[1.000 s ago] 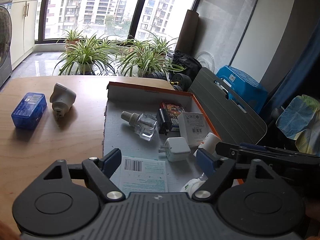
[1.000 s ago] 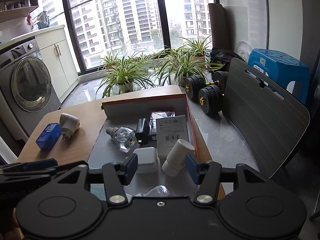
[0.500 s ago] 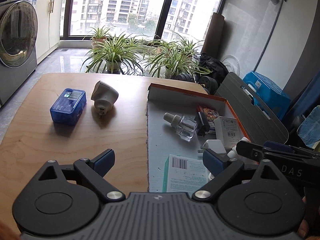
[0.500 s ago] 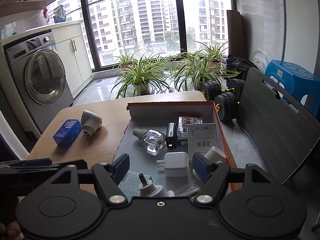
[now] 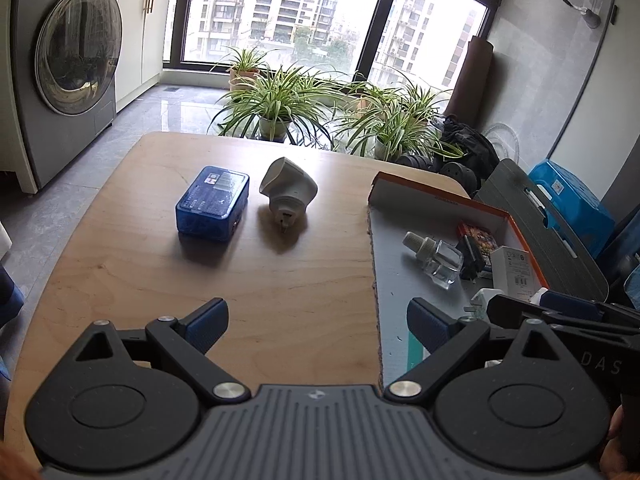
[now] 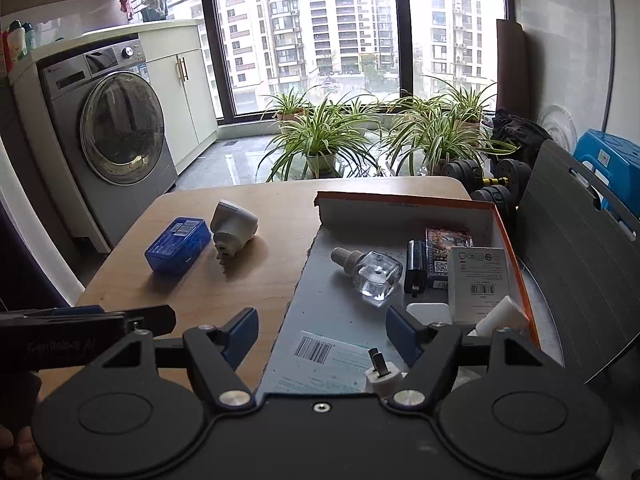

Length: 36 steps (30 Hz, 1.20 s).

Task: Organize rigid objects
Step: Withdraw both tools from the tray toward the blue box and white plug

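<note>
Between picks: both the left gripper [image 5: 318, 318] and right gripper [image 6: 322, 334] gape wide, empty; next probably the blue case [image 5: 212, 203] at eleven o'clock, needing a square approach

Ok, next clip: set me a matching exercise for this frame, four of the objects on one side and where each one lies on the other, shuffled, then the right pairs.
Things:
1. blue plastic case
2. white plug adapter
3. clear glass bottle
4. barcode leaflet

Places:
A. in the orange-rimmed box, beside the black device
B. on the bare wooden table, nearest its left edge
C. flat on the grey box floor, at the near end
D. on the bare table, between the case and the box

Pairs: 1-B, 2-D, 3-A, 4-C
</note>
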Each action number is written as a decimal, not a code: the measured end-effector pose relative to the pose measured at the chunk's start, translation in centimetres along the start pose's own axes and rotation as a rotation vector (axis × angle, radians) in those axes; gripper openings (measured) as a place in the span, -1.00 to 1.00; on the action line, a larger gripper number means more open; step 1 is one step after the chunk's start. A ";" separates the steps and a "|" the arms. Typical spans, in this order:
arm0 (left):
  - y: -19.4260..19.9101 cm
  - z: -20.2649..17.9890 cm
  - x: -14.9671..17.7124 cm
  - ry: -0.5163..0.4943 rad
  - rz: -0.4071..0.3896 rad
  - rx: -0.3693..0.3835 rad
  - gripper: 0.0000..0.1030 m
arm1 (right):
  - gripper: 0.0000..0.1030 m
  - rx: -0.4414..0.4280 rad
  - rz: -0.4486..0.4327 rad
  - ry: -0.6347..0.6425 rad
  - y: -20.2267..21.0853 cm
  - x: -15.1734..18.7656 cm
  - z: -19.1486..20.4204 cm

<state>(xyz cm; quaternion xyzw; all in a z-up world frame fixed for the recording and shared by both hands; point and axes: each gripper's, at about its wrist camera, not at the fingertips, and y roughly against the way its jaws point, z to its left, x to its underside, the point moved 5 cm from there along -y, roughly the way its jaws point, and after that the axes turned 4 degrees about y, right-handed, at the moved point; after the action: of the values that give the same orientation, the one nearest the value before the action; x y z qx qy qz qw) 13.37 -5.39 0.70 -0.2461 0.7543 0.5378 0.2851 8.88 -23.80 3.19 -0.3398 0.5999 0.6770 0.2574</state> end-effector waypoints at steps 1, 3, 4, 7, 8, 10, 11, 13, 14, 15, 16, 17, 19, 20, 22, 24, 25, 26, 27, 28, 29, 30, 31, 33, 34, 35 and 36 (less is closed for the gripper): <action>0.1 0.3 0.0 0.003 -0.001 -0.007 0.92 | 0.62 -0.003 0.002 0.005 -0.1 0.0 0.3; 0.1 0.9 -0.1 0.009 0.000 -0.014 0.92 | 0.62 -0.011 0.004 0.013 -0.4 -0.1 0.9; 0.2 1.2 -0.2 0.012 0.000 -0.020 0.92 | 0.62 -0.014 0.004 0.016 -0.4 -0.2 1.1; 0.3 1.9 -0.4 0.018 -0.001 -0.029 0.92 | 0.63 -0.023 0.008 0.024 -0.7 -0.3 1.8; 0.3 2.2 -0.5 0.020 -0.002 -0.033 0.92 | 0.63 -0.026 0.010 0.027 -0.8 -0.3 2.0; 0.3 2.6 -0.6 0.024 -0.004 -0.038 0.92 | 0.63 -0.031 0.011 0.033 -0.9 -0.4 2.4; 0.3 2.8 -0.7 0.026 -0.005 -0.040 0.92 | 0.63 -0.033 0.012 0.036 -1.0 -0.5 2.5; 0.2 3.2 -0.8 0.031 -0.005 -0.046 0.92 | 0.63 -0.037 0.014 0.040 -1.2 -0.5 2.8; 0.3 3.4 -0.9 0.033 -0.005 -0.048 0.92 | 0.64 -0.038 0.015 0.042 -1.3 -0.5 3.0; 0.3 3.6 -0.9 0.035 -0.005 -0.049 0.92 | 0.64 -0.039 0.016 0.043 -1.4 -0.6 3.1; 0.2 3.8 -0.9 0.037 -0.005 -0.051 0.92 | 0.64 -0.041 0.019 0.045 -1.6 -0.6 3.2; 0.2 3.9 -0.9 0.037 -0.004 -0.053 0.92 | 0.64 -0.042 0.021 0.046 -1.7 -0.6 3.3; 0.0 4.2 -1.1 0.041 -0.002 -0.056 0.92 | 0.64 -0.044 0.024 0.048 -1.9 -0.7 3.4; 0.0 4.4 -1.1 0.043 -0.002 -0.056 0.92 | 0.64 -0.046 0.025 0.050 -2.0 -0.7 3.5; -0.1 4.6 -1.2 0.045 -0.002 -0.059 0.92 | 0.65 -0.048 0.028 0.052 -2.2 -0.7 3.7; -0.2 4.9 -1.3 0.046 0.001 -0.061 0.92 | 0.65 -0.050 0.030 0.052 -2.5 -0.8 3.8; -0.3 5.0 -1.4 0.046 0.001 -0.062 0.92 | 0.65 -0.052 0.032 0.052 -2.6 -0.9 3.9; -0.4 5.2 -1.4 0.046 0.002 -0.063 0.92 | 0.65 -0.054 0.034 0.053 -2.7 -0.9 4.0; -0.4 5.3 -1.5 0.046 0.002 -0.066 0.92 | 0.65 -0.055 0.035 0.054 -2.9 -0.9 4.1; -0.6 5.4 -1.5 0.046 0.003 -0.068 0.92 | 0.65 -0.056 0.037 0.055 -3.0 -0.9 4.2; -0.7 5.6 -1.6 0.048 0.005 -0.070 0.92 | 0.65 -0.058 0.039 0.056 -3.2 -1.0 4.3; -0.8 5.7 -1.6 0.049 0.007 -0.072 0.92 | 0.66 -0.060 0.040 0.058 -3.3 -1.0 4.3; -1.0 5.9 -1.7 0.050 0.009 -0.075 0.92 | 0.66 -0.061 0.042 0.058 -3.5 -1.0 4.4; -1.3 6.2 -1.8 0.047 0.011 -0.080 0.92 | 0.66 -0.063 0.045 0.059 -3.8 -1.0 4.5; -1.5 6.4 -1.9 0.045 0.014 -0.082 0.92 | 0.66 -0.063 0.046 0.057 -3.9 -1.0 4.4; -1.8 6.6 -2.1 0.044 0.015 -0.085 0.92 | 0.66 -0.064 0.048 0.056 -4.1 -1.1 4.4; -2.0 6.8 -2.2 0.042 0.015 -0.087 0.92 | 0.66 -0.066 0.050 0.054 -4.2 -1.1 4.3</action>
<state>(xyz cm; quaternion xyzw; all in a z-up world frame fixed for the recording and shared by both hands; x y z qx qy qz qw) 17.43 0.58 -0.89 -0.2637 0.7378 0.5671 0.2541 12.10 -18.83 1.56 -0.3512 0.5922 0.6933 0.2129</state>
